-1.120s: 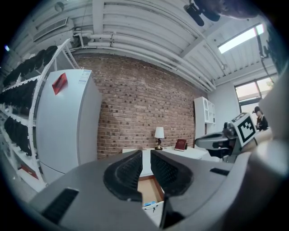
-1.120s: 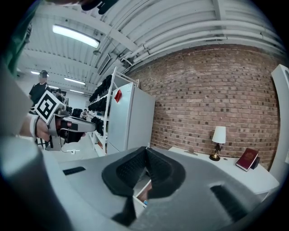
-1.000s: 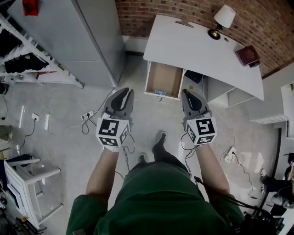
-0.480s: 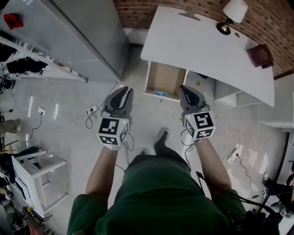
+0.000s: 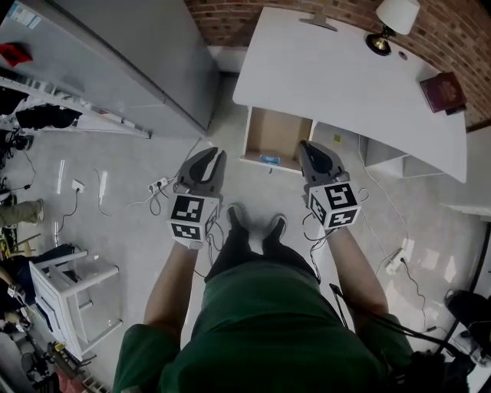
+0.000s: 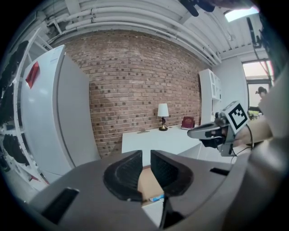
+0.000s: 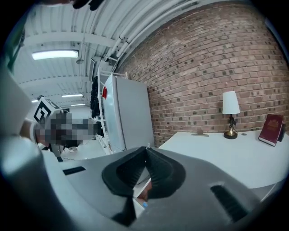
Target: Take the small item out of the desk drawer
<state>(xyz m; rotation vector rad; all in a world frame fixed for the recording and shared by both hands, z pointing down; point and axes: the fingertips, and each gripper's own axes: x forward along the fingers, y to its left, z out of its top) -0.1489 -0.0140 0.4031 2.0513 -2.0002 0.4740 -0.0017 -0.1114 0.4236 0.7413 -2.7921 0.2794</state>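
A white desk [image 5: 330,69] stands against the brick wall, and its wooden drawer [image 5: 276,127] is pulled open toward me. Near the drawer's front edge lies a small blue item [image 5: 268,160], also seen as the blue item [image 6: 156,197] below the left jaws. My left gripper [image 5: 219,157] hovers just left of the drawer front. Its jaws [image 6: 146,155] stand open by a narrow gap with nothing between them. My right gripper [image 5: 305,147] hangs at the drawer's right front corner. Its fingertips [image 7: 145,149] meet, shut on nothing.
A table lamp [image 5: 395,19] and a red book [image 5: 443,90] sit on the desk. A tall grey cabinet [image 5: 130,54] stands to the left. Cables and a power strip [image 5: 157,186] lie on the floor. My feet [image 5: 253,222] are before the drawer. A white stool [image 5: 77,299] stands lower left.
Both grippers have come closer to the open drawer and lower. I have stepped forward, and both feet now show. The jaws look the same.
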